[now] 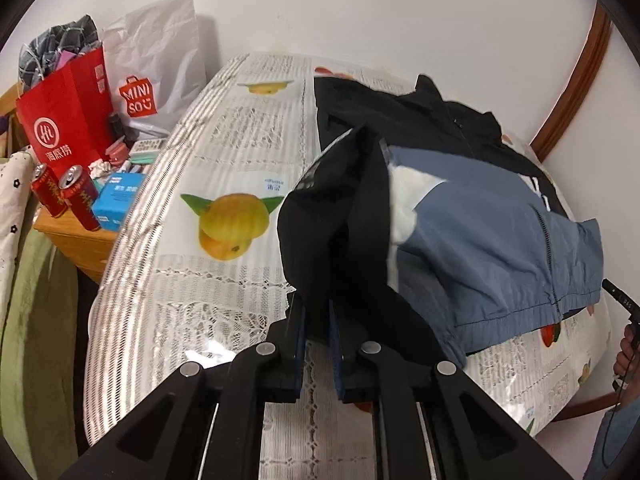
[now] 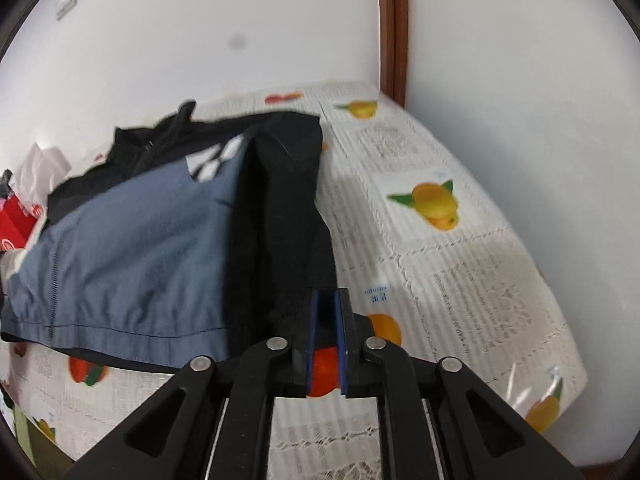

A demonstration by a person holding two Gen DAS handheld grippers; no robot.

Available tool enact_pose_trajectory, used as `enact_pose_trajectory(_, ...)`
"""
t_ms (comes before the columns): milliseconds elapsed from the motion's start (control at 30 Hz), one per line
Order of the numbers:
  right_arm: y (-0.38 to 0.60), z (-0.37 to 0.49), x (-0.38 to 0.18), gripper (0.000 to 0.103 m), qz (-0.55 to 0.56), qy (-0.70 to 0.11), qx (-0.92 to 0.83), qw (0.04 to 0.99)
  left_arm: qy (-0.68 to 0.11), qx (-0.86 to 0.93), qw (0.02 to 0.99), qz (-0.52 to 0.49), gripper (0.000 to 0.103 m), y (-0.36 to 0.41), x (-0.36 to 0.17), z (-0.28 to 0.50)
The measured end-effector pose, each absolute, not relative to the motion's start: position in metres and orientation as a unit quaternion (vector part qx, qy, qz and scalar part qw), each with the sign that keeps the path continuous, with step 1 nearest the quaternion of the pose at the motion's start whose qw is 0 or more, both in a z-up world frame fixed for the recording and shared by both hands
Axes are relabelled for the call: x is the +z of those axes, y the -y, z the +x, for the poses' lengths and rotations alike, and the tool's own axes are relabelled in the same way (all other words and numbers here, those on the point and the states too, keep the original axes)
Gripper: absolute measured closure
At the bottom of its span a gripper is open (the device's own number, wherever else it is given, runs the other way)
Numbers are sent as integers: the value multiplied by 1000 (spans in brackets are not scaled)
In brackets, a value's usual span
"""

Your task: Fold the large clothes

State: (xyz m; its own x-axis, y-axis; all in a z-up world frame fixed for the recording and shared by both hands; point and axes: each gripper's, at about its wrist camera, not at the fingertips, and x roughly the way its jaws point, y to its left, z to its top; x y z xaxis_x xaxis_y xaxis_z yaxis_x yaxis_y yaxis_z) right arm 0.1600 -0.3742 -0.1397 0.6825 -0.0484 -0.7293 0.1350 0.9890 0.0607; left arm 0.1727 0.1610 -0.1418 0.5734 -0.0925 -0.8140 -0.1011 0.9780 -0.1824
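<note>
A black and blue zip jacket (image 1: 480,208) lies on the table, its blue front panel up and its collar toward the wall. My left gripper (image 1: 318,312) is shut on the jacket's black left sleeve (image 1: 332,216) and holds it lifted, folded in over the body. In the right wrist view the jacket (image 2: 132,248) lies left of centre. My right gripper (image 2: 327,304) is shut on the black right sleeve (image 2: 284,216), which runs along the jacket's right edge.
The table (image 1: 224,160) carries a lace and fruit-print cloth under clear plastic. A side cabinet at left holds a red paper bag (image 1: 64,112), a white Miniso bag (image 1: 156,80), two red cans (image 1: 66,196) and a blue box (image 1: 116,200). Walls stand behind.
</note>
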Motion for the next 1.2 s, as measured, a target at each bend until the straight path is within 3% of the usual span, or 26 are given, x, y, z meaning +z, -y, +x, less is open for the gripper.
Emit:
enact_pose_trajectory(67, 368, 154, -128, 87, 50, -386, -39, 920, -456, -3, 883, -111, 80, -162, -135, 168)
enact_pose_trajectory(167, 354, 151, -118, 67, 42, -382, -19, 923, -436, -15, 891, -123, 54, -162, -124, 161)
enact_pose_trajectory(200, 347, 149, -116, 63, 39, -380, -5, 924, -429, -21, 894, -124, 54, -161, -121, 158)
enact_pose_trajectory(400, 321, 151, -127, 63, 9, -391, 5, 920, -427, -60, 893, -127, 54, -146, -116, 152)
enact_pose_trajectory(767, 324, 170, -165, 63, 32, -422, -6, 906, -492, -91, 850, -163, 54, -127, -162, 169)
enact_pose_trajectory(833, 322, 170, -168, 71, 30, -421, -8, 907, -496, -93, 846, -169, 56, -125, -166, 170)
enact_pose_trajectory(967, 313, 165, -160, 87, 10, -405, -1, 914, -483, -103, 857, -145, 78, -117, -153, 166)
enact_pose_trajectory(1200, 302, 159, -111, 95, 3, -337, 23, 941, -421, -115, 892, -116, 89, -117, -106, 167)
